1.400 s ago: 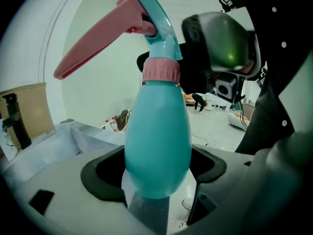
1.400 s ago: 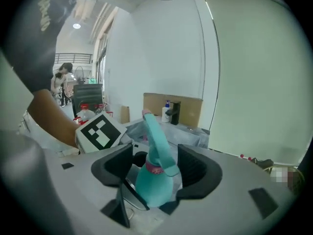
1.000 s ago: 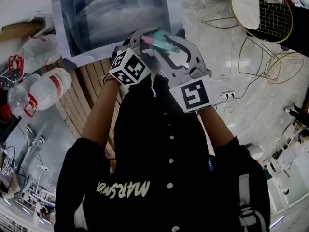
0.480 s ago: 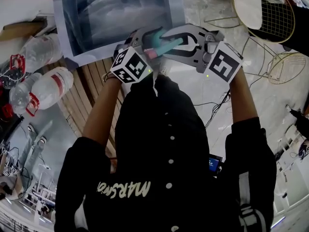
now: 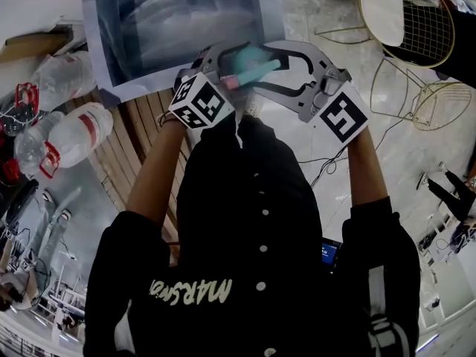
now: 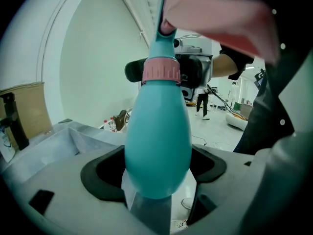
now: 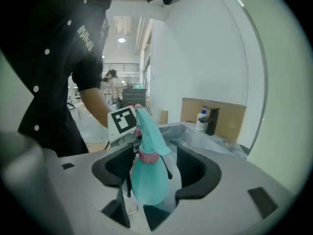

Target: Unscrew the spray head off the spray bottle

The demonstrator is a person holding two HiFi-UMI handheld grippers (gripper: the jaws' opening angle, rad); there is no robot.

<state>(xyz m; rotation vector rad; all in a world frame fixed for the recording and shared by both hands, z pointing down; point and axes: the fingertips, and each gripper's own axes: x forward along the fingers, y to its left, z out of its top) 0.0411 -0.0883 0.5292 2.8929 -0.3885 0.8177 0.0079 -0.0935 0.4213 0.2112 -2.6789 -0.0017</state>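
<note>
Bottle [image 6: 157,141] up in the air in front of your chest, clear of the surface [image 5: 141,125], spray head [image 7: 149,131] on top. Your left tool [image 6: 156,182] is pinching the teal belly low down and carrying it. Your right tool [image 7: 154,173] has just been opening its jaws. They stand spread now, with the bottle between them and the pads not clamping it. The pink collar [image 6: 161,70] sits at the neck, with the head on it. From above, the bottle hangs past the near right corner of the grey sheet [image 5: 178,21].

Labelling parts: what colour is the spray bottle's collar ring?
The collar ring is pink; left gripper view.
</note>
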